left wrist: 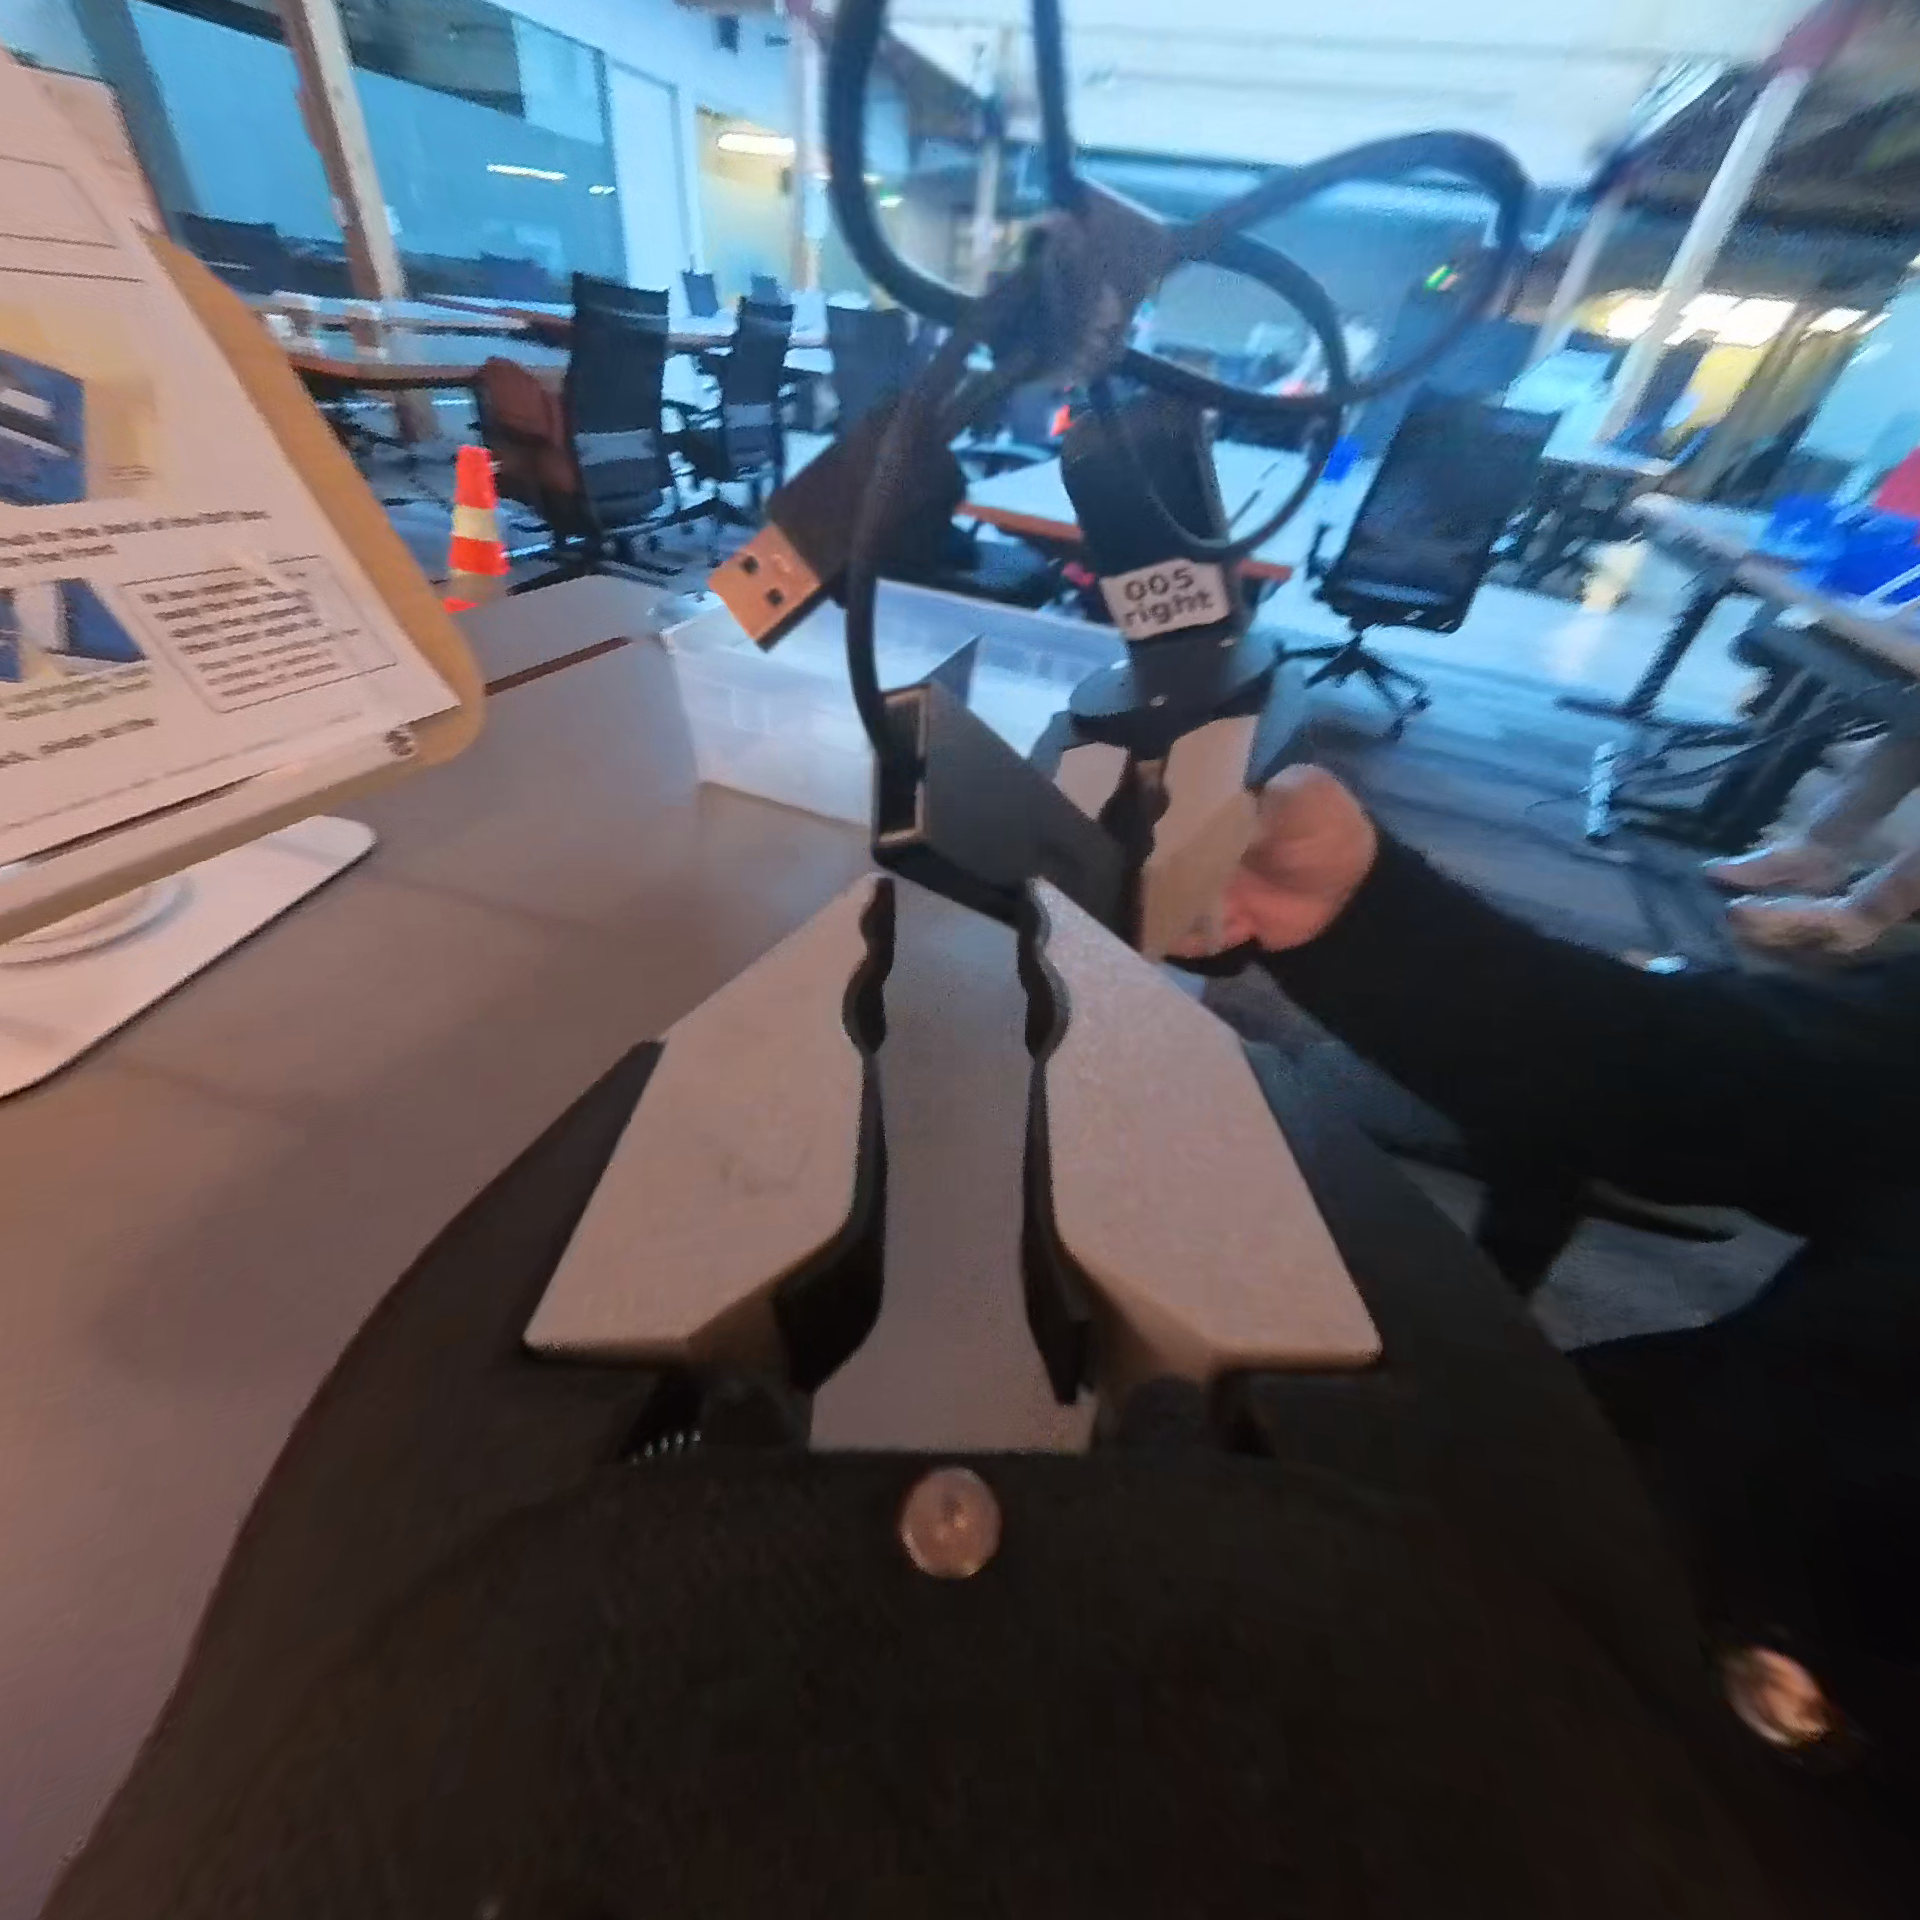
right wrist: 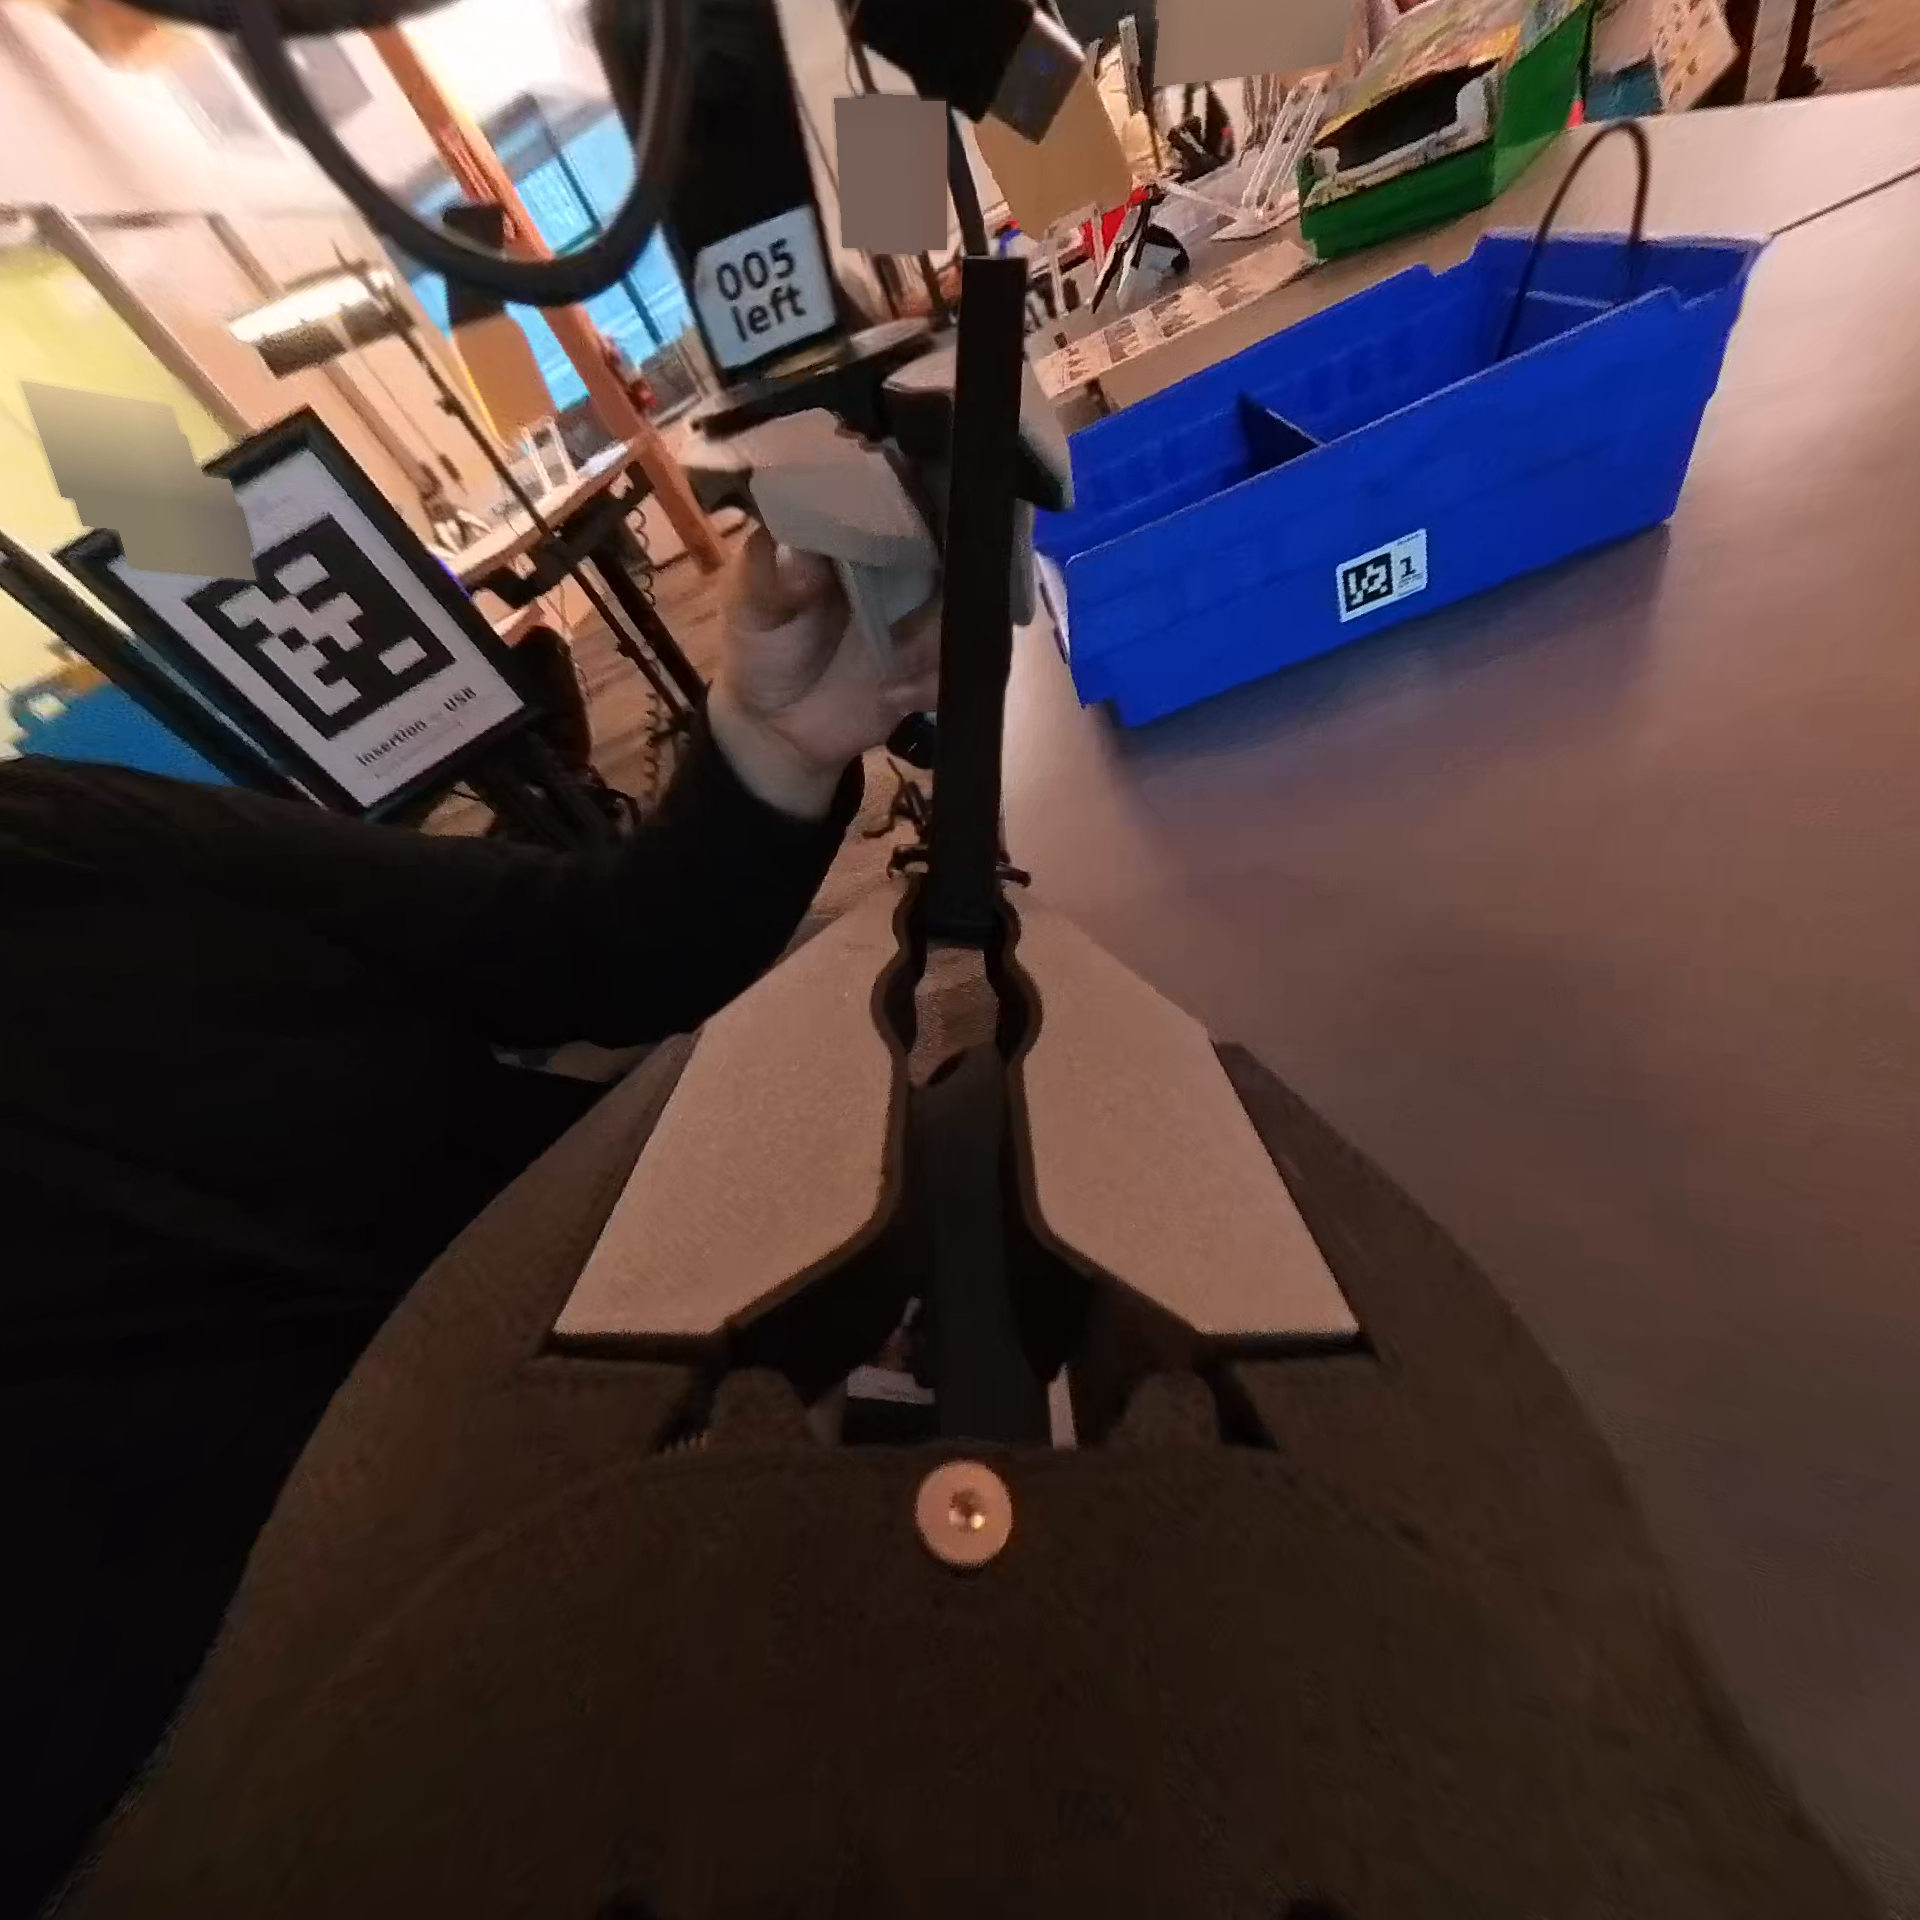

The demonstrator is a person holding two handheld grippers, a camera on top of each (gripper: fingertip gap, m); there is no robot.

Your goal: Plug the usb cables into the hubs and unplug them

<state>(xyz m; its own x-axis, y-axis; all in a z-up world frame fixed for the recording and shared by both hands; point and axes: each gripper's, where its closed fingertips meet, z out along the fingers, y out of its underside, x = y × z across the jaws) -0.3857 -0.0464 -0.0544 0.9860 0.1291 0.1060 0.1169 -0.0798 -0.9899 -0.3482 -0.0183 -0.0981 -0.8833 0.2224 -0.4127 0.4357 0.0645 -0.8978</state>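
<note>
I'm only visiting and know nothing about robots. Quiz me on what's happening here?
1. True or false: the USB plug is inserted in the USB hub.
2. The bin on the table is: A red, B blue, C green?
3. Fill in: the left gripper and the right gripper both clamp the ____.
Key: 1 false, the plug hangs loose in the air; 2 B; 3 USB hub.

grey table (right wrist: 1455, 935): blue bin (right wrist: 1382, 540), green box (right wrist: 1455, 145), document stand (left wrist: 156, 873).
</note>
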